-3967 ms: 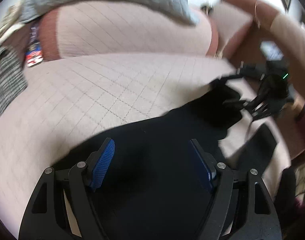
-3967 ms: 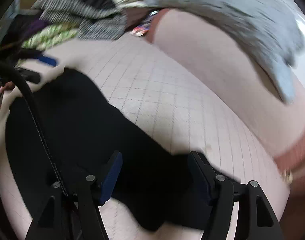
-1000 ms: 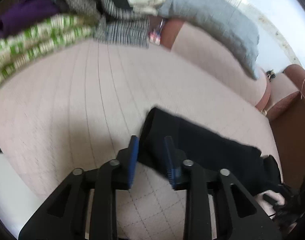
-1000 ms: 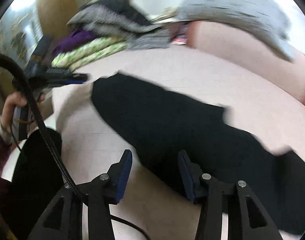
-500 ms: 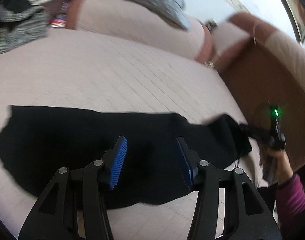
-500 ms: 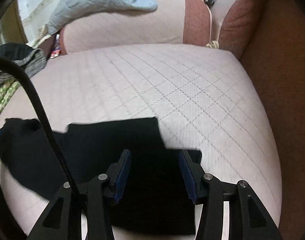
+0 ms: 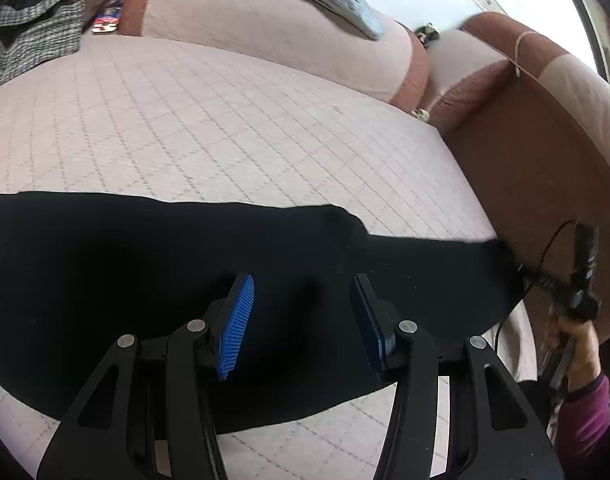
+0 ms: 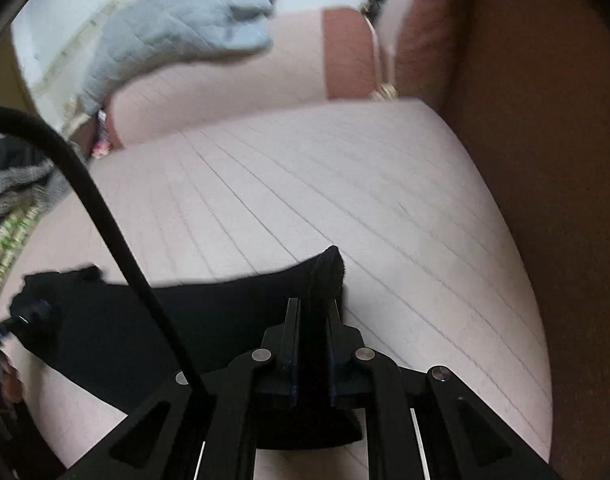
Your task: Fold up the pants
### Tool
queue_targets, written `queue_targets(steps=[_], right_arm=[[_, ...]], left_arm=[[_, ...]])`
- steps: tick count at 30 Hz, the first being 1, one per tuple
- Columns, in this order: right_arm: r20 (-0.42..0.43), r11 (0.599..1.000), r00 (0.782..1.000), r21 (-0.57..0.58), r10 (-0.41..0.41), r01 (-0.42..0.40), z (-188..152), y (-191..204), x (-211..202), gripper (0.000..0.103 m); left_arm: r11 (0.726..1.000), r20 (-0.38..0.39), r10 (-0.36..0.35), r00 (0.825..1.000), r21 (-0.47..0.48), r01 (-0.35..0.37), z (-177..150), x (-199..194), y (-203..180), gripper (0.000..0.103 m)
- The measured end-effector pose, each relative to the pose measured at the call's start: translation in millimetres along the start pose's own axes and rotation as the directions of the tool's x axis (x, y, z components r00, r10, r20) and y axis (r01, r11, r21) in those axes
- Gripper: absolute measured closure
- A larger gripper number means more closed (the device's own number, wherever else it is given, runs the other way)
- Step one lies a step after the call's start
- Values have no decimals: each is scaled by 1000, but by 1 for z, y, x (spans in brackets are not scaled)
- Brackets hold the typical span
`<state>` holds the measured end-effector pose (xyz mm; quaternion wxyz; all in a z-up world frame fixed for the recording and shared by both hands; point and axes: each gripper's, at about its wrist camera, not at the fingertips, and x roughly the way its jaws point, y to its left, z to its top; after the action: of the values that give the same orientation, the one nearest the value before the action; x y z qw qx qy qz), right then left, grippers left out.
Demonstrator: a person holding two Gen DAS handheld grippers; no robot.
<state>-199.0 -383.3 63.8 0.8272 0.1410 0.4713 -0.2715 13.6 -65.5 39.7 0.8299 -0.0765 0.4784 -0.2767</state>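
Right gripper [image 8: 312, 334] had just closed, pinching an upstanding fold at one end of the black pants [image 7: 145, 264]; left gripper [image 7: 301, 320] hung half open over their middle, gripping nothing; the pants lay along the sofa seat [image 7: 225, 120], long axis running leftward from the right gripper, nearer that hand.

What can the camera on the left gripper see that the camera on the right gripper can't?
Only the left wrist view shows the open left gripper above the black pants, plus a hand in a purple sleeve. Only the right wrist view shows the right gripper, whose jaws have just been closing, pinching a raised fold of pants. Both show the pants, the quilted pink sofa seat and a grey quilted cushion.
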Motion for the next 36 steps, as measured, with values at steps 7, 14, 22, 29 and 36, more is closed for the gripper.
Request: queue_targets(steps=[7, 14, 22, 29, 36], right_arm=[[11, 999, 999, 11, -48, 48, 1, -1, -5, 82], [96, 981, 979, -92, 182, -173, 2, 61, -36, 76], [9, 909, 940, -260, 341, -327, 23, 177, 10, 59], [-43, 891, 954, -346, 296, -292, 18, 243, 49, 59], [44, 911, 979, -376, 199, -168, 37, 253, 79, 58]], left_arm=[[998, 29, 67, 997, 10, -67, -7, -15, 9, 54], [990, 68, 137, 988, 12, -138, -10, -31, 23, 54], [972, 74, 232, 970, 8, -234, -16, -40, 40, 54], [958, 58, 285, 957, -37, -283, -22, -45, 66, 54], [954, 56, 292, 955, -87, -286, -29, -45, 85, 54]])
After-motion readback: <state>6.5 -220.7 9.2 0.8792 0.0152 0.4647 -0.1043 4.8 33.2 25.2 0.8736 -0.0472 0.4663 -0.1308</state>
